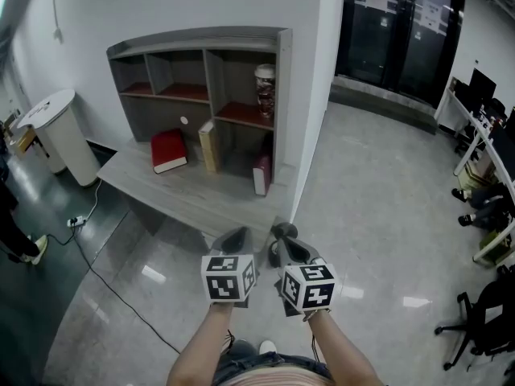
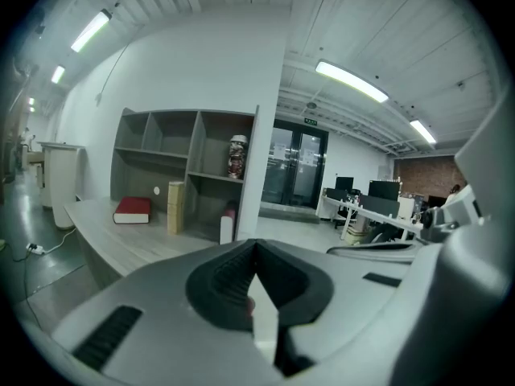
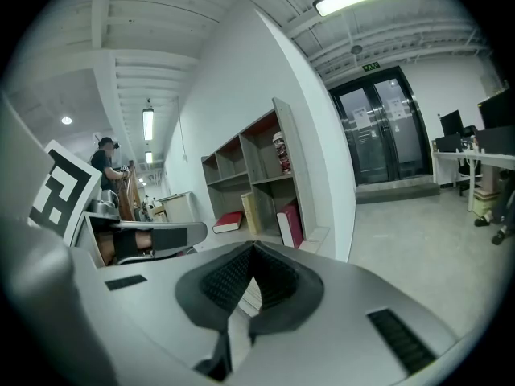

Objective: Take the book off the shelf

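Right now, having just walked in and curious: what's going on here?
A person stands back from the grey shelf, a gripper in each hand. The left gripper and right gripper both have jaws together, holding nothing. The red book, tan book and dark red book sit untouched along the shelf's bottom.

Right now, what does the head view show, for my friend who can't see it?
The left gripper and right gripper, both shut and empty, face a grey shelf holding a red book, a tan book and a maroon book.
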Demonstrator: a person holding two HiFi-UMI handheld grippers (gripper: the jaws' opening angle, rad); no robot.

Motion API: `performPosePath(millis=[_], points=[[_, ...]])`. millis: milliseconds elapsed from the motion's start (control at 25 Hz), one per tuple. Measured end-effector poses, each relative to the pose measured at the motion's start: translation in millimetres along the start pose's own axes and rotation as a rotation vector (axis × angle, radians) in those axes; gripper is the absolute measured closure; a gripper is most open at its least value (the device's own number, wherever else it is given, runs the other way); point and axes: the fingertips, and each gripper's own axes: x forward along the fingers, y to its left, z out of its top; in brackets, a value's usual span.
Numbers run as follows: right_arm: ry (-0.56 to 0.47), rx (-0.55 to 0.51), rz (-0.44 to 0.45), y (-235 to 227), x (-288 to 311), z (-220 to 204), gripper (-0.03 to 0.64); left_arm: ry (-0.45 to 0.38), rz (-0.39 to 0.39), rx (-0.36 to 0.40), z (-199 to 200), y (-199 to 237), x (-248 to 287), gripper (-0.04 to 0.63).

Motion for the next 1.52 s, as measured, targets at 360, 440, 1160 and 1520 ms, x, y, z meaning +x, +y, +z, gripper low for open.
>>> performPosePath(millis=[360, 440, 1160, 1520], points=[[-0.023, -0.039, 0.001, -17, 9, 21, 0.617, 0.006, -0.001, 0.017, 18, -9, 28, 0.583], [-0.023, -0.052, 0.004, -19, 12, 25, 0.617, 0.005, -0.001, 0.009, 22, -11, 33, 0.583], [0.017, 0.005, -0.047, -49, 49, 32, 0.617, 0.066, 0.0, -0.064, 31, 18, 77, 0.583], [0.053, 0.016, -0.08, -66, 90, 37, 0.617, 0.109, -0.024, -0.038, 46, 31, 126, 0.581]])
